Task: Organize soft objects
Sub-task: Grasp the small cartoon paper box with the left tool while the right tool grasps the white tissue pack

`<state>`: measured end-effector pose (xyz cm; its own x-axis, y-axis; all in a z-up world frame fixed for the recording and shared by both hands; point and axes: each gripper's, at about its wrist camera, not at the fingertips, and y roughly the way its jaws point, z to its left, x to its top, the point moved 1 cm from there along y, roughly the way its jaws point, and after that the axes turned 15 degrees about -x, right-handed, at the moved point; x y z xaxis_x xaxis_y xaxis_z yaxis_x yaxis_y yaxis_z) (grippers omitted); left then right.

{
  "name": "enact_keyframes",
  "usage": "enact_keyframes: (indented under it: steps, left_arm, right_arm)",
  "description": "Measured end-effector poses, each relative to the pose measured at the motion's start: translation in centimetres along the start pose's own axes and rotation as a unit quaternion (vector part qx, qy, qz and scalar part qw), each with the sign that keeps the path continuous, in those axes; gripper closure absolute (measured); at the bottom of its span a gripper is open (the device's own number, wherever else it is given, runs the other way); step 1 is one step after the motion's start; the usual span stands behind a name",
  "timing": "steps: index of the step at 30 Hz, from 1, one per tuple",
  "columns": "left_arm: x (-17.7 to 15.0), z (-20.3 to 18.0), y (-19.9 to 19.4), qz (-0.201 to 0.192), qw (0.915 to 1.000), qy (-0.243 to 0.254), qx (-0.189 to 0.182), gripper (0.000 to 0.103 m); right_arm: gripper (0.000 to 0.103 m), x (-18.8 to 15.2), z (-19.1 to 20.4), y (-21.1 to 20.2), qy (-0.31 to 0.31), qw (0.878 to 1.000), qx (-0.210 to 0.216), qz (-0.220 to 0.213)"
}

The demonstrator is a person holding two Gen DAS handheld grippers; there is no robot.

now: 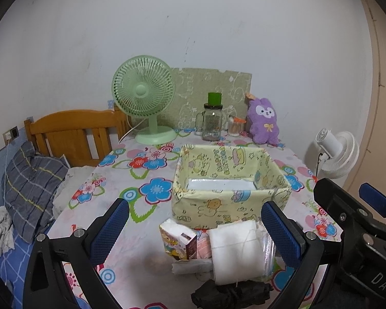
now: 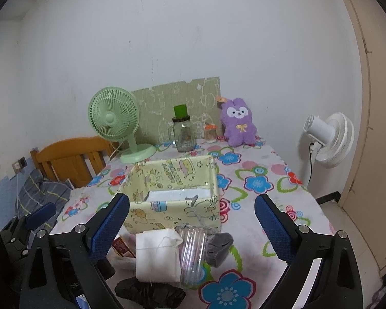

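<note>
- While both grippers hover over the near table edge, the soft items sit in a tight cluster just in front of the yellow fabric bin (image 1: 231, 177).
- White folded cloth (image 1: 236, 249): a rectangular pad whose long axis runs near-to-far, toward the bin; loose thread across the top; plain white, soft edges.
- Black bundle (image 2: 151, 292): crumpled dark fabric at the near end of the cluster, long axis left-right, touching the white cloth's near edge.
- Grey soft piece (image 2: 218, 247): rumpled, right of the clear ribbed pouch (image 2: 193, 255) (the pouch lies alongside the white cloth, same near-far axis).
- Tissue pack (image 1: 177, 242): cartoon print, left of the cloth, tilted, white tissue showing on top.
- Bin: open top up, pale liner visible at the bottom, printed with cartoon figures; sits mid-table on the floral cloth.
- Left gripper (image 1: 194, 222): fingers spread wide either side of the cluster, holding nothing.
- Right gripper (image 2: 191, 220): also spread wide, nothing between the pads.
- Background: green fan (image 1: 144, 97), glass jar (image 1: 212, 122), purple plush (image 1: 263, 119) along the far wall.
</note>
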<state>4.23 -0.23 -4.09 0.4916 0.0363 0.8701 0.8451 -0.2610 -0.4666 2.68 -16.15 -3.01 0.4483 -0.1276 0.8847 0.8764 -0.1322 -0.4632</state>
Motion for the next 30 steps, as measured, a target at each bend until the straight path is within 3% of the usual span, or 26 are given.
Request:
enact_keyframes:
  steps: [16, 30]
  left_arm:
    - [-2.9, 1.8, 3.4, 0.051, 0.9986, -0.017, 0.003, 0.002]
    - [-4.3, 3.5, 6.1, 0.091, 0.9955, -0.027, 0.008, 0.012]
  right_arm:
    - [0.007, -3.1, 1.3, 3.8, -0.014, 0.999, 0.002, 0.050]
    - [0.011, -4.7, 3.4, 7.1, -0.024, 0.995, 0.005, 0.100]
